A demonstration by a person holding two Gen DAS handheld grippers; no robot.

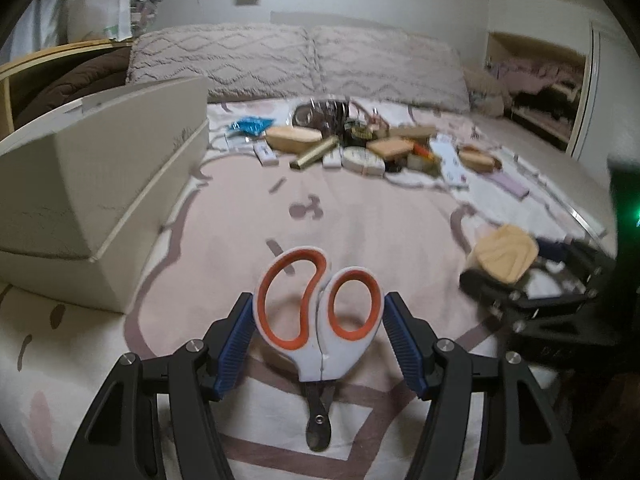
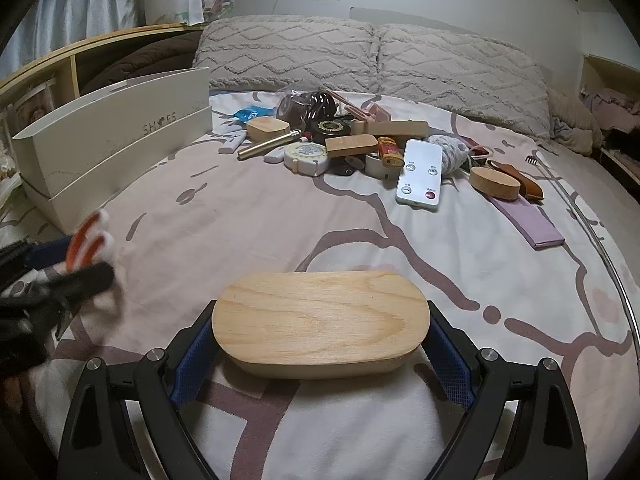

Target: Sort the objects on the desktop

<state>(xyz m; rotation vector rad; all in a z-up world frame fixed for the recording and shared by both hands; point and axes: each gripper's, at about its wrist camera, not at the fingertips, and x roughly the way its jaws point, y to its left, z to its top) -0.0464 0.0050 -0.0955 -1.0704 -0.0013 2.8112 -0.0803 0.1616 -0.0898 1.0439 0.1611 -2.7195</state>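
Left wrist view shows the scissors clamped across their orange-lined handle loops by the left gripper, blades pointing back toward the camera, likely so the sharp end stays away from the clutter while being carried. To the right, the right gripper stands wide, its blue pads pressed on the two rounded ends of an oval wooden block, gripped lengthwise and held flat above the bedspread. Each hand carries one item, which suggests both are headed for a container. At far left sits the open white shoe box, the probable destination. Farther off, the unsorted pile lies before the pillows.
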